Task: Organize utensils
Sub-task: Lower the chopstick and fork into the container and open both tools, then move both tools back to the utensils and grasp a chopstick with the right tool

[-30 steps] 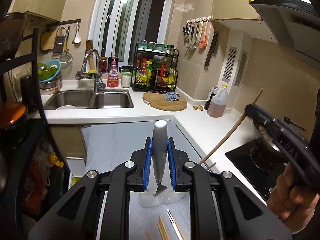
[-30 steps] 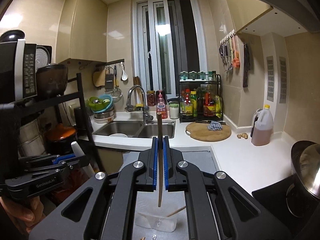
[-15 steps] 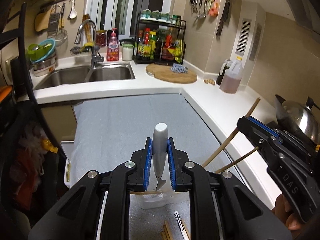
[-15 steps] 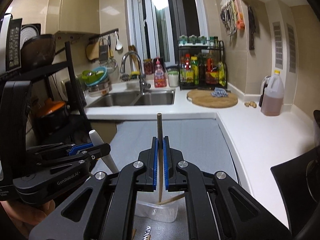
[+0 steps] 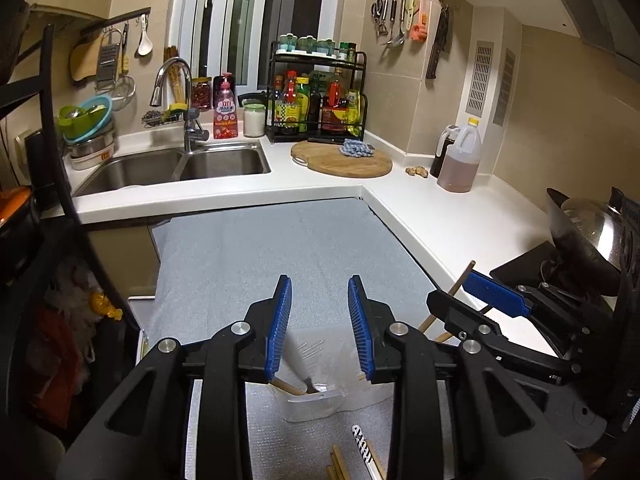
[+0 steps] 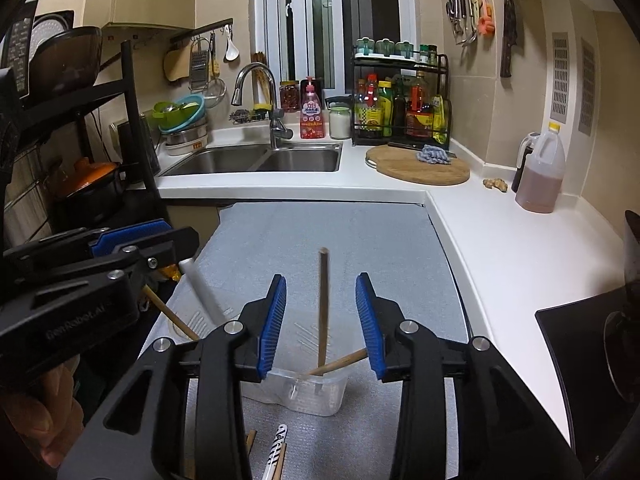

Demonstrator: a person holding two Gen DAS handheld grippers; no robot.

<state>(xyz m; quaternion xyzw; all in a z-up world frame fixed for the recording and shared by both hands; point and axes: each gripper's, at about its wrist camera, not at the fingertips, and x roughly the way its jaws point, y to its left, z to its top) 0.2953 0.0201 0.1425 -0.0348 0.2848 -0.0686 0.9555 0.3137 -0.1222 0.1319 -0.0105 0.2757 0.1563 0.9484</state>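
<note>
Left gripper (image 5: 319,328): jaws apart, nothing between them, hovering just above the clear plastic container (image 5: 316,402).
Right gripper (image 6: 321,326): jaws apart too; a wooden chopstick (image 6: 322,304) stands between the pads without touching either, its lower end down in the container (image 6: 296,394).
Container: small, see-through, thin-walled, sitting on the grey mat (image 5: 280,256) near the front of the desk (image 5: 440,216). It looks light and likely to slide or tip if a long utensil is levered against its rim.
Contents: the upright chopstick, a second chopstick (image 6: 340,362) leaning to the right, another wooden stick (image 6: 168,312) leaning left, and a white-handled utensil (image 6: 204,292) also leaning left, part hidden behind the left gripper in the right wrist view.
Loose pieces: more wooden chopsticks (image 5: 338,462) and a black-and-white patterned piece (image 5: 362,442) lie flat on the mat, just nearer than the container.
Handling: chopsticks are stiff, thin and very light, smooth enough to roll or slip between pads. Best taken near the middle, across the width, with a firm close so they do not pivot.
White handle: thicker and smoother, probably a little heavier; grip the handle mid-length.
Lying flat: the low profile on the mat makes pickup fiddly; pads should straddle one stick only.
</note>
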